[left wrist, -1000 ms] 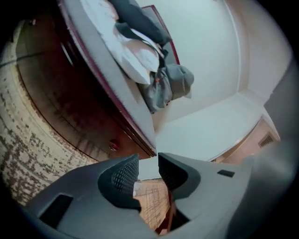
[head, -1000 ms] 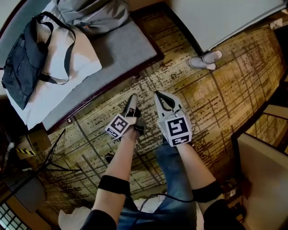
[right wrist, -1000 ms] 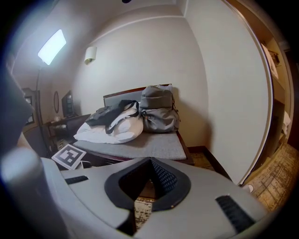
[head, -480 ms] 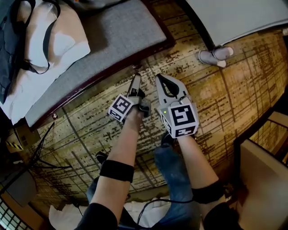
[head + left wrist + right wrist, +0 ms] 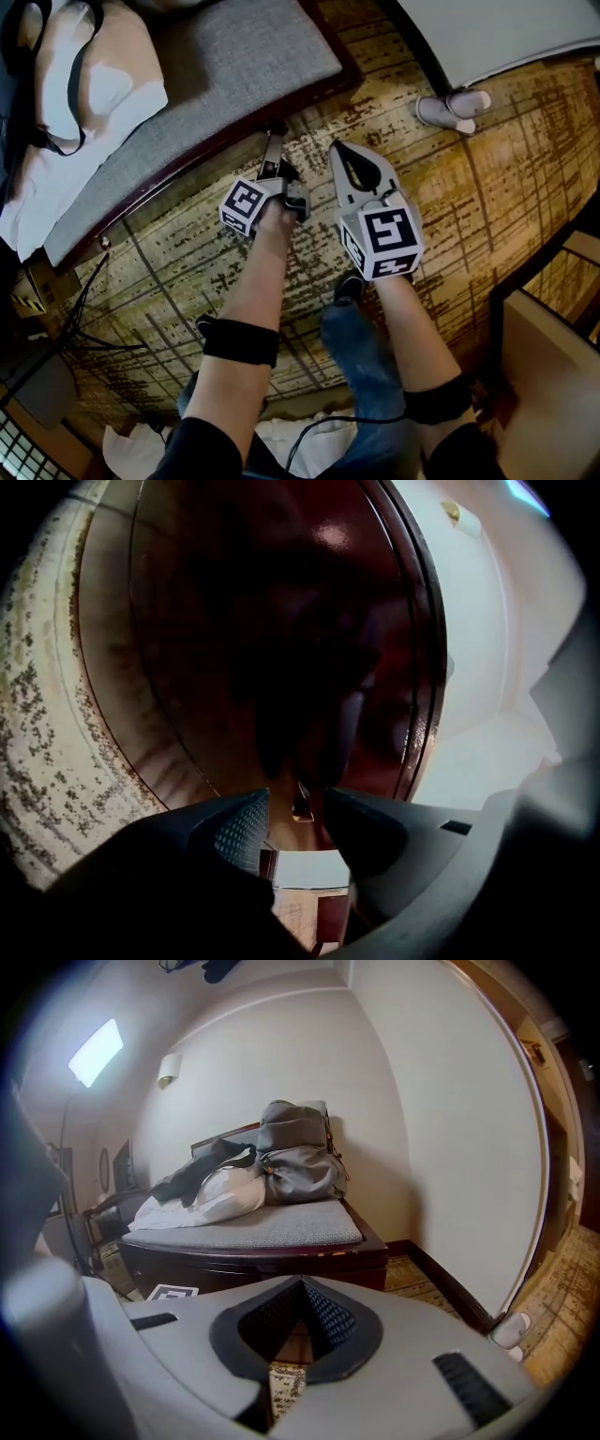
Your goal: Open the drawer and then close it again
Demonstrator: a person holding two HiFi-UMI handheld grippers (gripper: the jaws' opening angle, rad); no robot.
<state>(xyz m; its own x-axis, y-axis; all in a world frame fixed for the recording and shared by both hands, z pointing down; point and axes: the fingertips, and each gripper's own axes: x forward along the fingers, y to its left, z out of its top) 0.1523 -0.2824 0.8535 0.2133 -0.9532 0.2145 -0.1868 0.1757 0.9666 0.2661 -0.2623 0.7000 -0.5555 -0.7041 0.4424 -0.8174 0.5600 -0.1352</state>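
Observation:
The drawer front (image 5: 281, 621) is dark red wood and fills the left gripper view; it sits in the low bed frame (image 5: 187, 164) under a grey cushion (image 5: 234, 56). A small brass pull (image 5: 302, 802) shows between the jaws of my left gripper (image 5: 295, 813). Those jaws have just been closing, but gaps remain on both sides of the pull, so the gripper is open. In the head view my left gripper (image 5: 273, 142) has its tips at the frame's front edge. To its right, my right gripper (image 5: 339, 150) is shut and empty, aimed at the frame (image 5: 253, 1269).
Bags (image 5: 295, 1162) and white bedding (image 5: 84, 94) lie on the cushion. A pale slipper (image 5: 450, 108) lies by the white wall (image 5: 487, 33). Cables (image 5: 94, 309) run over the patterned floor at left. Wooden furniture (image 5: 544, 375) stands at right. The person's jeans-clad leg (image 5: 361, 375) is below.
Both grippers have sunk lower and moved in toward the bed frame. The left gripper's tips have reached the frame's front edge. The right stays shut.

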